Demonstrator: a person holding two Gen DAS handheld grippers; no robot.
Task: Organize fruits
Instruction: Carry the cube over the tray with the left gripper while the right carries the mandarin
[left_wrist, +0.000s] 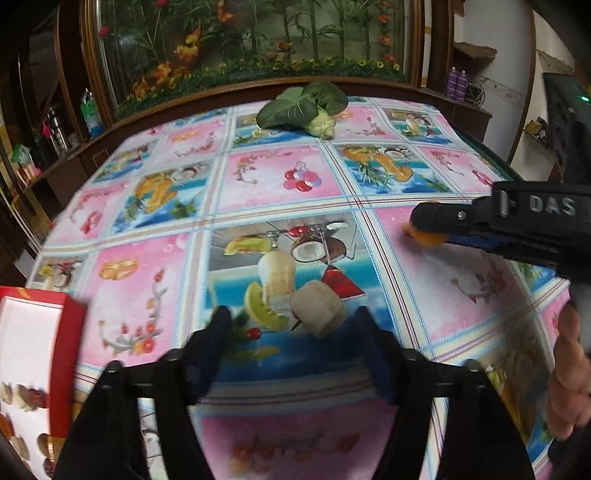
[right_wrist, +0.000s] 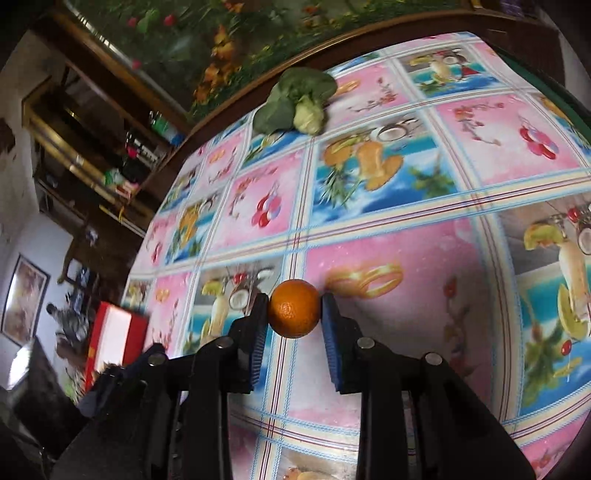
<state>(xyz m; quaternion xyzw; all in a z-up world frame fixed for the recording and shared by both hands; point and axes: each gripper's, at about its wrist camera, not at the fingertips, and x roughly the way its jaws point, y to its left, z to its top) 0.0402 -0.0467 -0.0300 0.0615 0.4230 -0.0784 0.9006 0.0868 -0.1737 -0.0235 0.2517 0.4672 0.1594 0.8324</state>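
Right wrist view: your right hand-held gripper (right_wrist: 294, 314) pinches the orange (right_wrist: 294, 308) between both pads, clear to carry toward the red box (right_wrist: 114, 334) at 9 o'clock, while your left hand-held gripper (left_wrist: 291, 332) hangs spread, empty, over the counter (left_wrist: 280, 173).

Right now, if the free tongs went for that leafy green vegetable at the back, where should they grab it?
Probably at the pale stalk base, the firm, compact end; the dark leaves are floppy and spread wide. The vegetable lies flat on the tablecloth, base toward the camera, so the open left tongs could come in low from the front, pinching across the base.
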